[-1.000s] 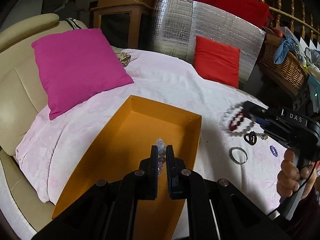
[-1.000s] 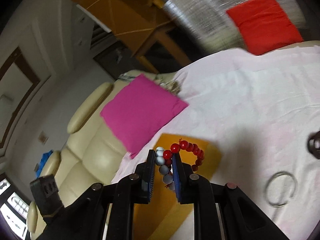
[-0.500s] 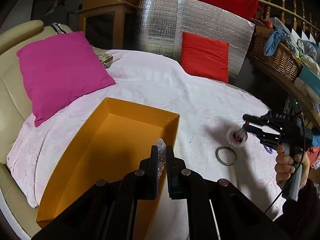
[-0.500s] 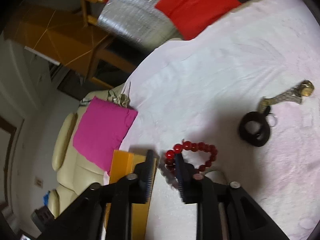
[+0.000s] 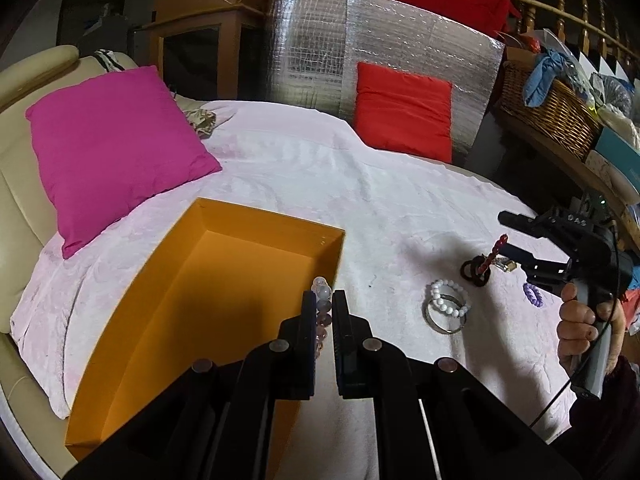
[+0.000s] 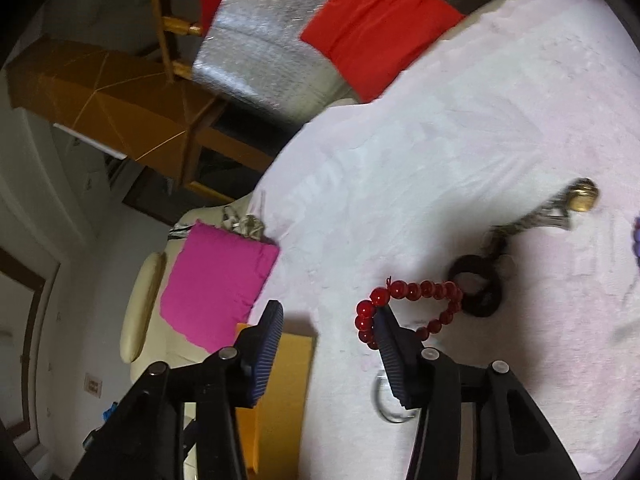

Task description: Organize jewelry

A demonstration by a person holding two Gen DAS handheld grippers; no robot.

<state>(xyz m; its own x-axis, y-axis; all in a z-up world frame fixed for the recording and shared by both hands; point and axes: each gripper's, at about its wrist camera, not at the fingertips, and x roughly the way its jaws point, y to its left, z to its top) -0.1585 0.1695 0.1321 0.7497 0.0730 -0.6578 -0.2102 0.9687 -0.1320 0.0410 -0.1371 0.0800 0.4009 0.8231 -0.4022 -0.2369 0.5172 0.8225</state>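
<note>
- Left wrist view: the left gripper (image 5: 323,312) is clamped on a strand of clear beads (image 5: 322,300), which stand upright between its pads, above the right rim of the orange box (image 5: 256,220).
- The box lies open on the pink sheet (image 5: 320,176), with no jewelry to be seen on its visible floor.
- Right of the box, on the sheet, a white bracelet (image 5: 448,300) lies over a metal bangle (image 5: 445,324).
- Farther right lie a dark ring (image 5: 474,272) and a purple bracelet (image 5: 533,294); a red bracelet (image 5: 495,251) hangs from the lower finger of the right gripper (image 5: 505,236), seen edge-on.
- A hand (image 5: 580,328) holds that gripper's handle at the right edge.
- A magenta cushion (image 5: 112,148) and a red cushion (image 5: 404,112) sit at the far side.
- Right wrist view: the right gripper (image 6: 328,320) has its jaws opening, with nothing between them.
- The red bracelet (image 6: 412,308) hangs looped over the tip of the right-hand finger (image 6: 392,352), outside the gap, above the sheet (image 6: 440,140).
- Just past it lies the dark ring (image 6: 478,284), joined to a keychain (image 6: 560,208) with a gold piece.
- The bangle (image 6: 384,400) shows blurred under the finger; the box (image 6: 280,392) lies low at left.
</note>
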